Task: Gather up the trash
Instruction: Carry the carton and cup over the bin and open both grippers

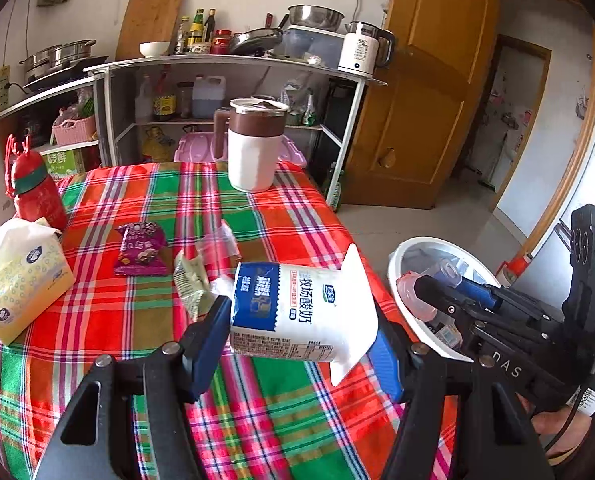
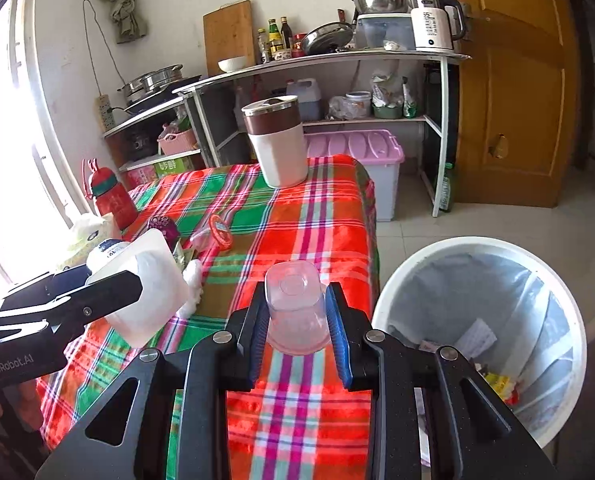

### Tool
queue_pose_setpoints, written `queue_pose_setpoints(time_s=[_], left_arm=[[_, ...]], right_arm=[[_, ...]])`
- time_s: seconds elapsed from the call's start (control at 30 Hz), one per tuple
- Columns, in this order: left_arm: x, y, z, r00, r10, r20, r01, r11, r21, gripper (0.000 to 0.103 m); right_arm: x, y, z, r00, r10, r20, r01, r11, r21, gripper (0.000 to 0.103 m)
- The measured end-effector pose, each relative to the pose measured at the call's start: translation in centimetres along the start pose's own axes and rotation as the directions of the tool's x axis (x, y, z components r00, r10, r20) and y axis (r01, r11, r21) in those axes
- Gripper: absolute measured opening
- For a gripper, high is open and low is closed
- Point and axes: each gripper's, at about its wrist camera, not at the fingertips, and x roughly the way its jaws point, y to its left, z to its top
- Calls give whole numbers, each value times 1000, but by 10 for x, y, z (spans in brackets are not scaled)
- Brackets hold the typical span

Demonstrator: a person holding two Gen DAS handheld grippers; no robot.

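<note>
My left gripper [image 1: 301, 332] is shut on a white and blue yogurt pouch [image 1: 297, 312], held lying sideways above the plaid tablecloth [image 1: 257, 208]. My right gripper [image 2: 295, 320] is shut on a clear plastic cup [image 2: 293, 304], near the table's right edge and beside the white trash bin [image 2: 413, 268]. In the left wrist view that cup [image 1: 411, 296] hangs in front of the bin [image 1: 401, 248]. The right wrist view shows the pouch [image 2: 153, 280] at the left. A purple snack wrapper [image 1: 139, 252], a green wrapper [image 1: 191, 284], clear plastic film [image 1: 221, 244] and a red lid [image 2: 219, 236] lie on the table.
The bin stands on the tiled floor, lined with a bag and holding some scraps. A tissue pack [image 1: 17, 280], a red bottle [image 1: 33, 188] and a brown and white mug [image 1: 253, 144] stand on the table. Kitchen shelves and a wooden door [image 1: 417, 100] are behind.
</note>
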Motion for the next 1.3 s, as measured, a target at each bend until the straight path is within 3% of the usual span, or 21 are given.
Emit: queue_pose_setpoints(time_s=[0.3,0.63,0.9,1.2,1.3], left_arm=[[22,-62,1,996,-77,-39,80,993,83,67],[54,-120,5,979,-177,-102,189,974,128,67],[76,-146,0,971,-180,-154,204,966,157,67],[96,-150,-5,960,-183,-212,216,966,142,67],[96,-148,-6,961,-173,-216,206,968,141,67]], right_arm=[[-24,-56,-8,995,-96,3,95,994,60,30],[-31,-116,-22,982,-184,-42,188,973,132,30],[-24,-146,-32,971,-220,-90,232,959,165,30],[-11,-162,-40,958,-249,-144,272,947,170,31],[-11,-163,-42,955,-256,-149,280,943,178,42]])
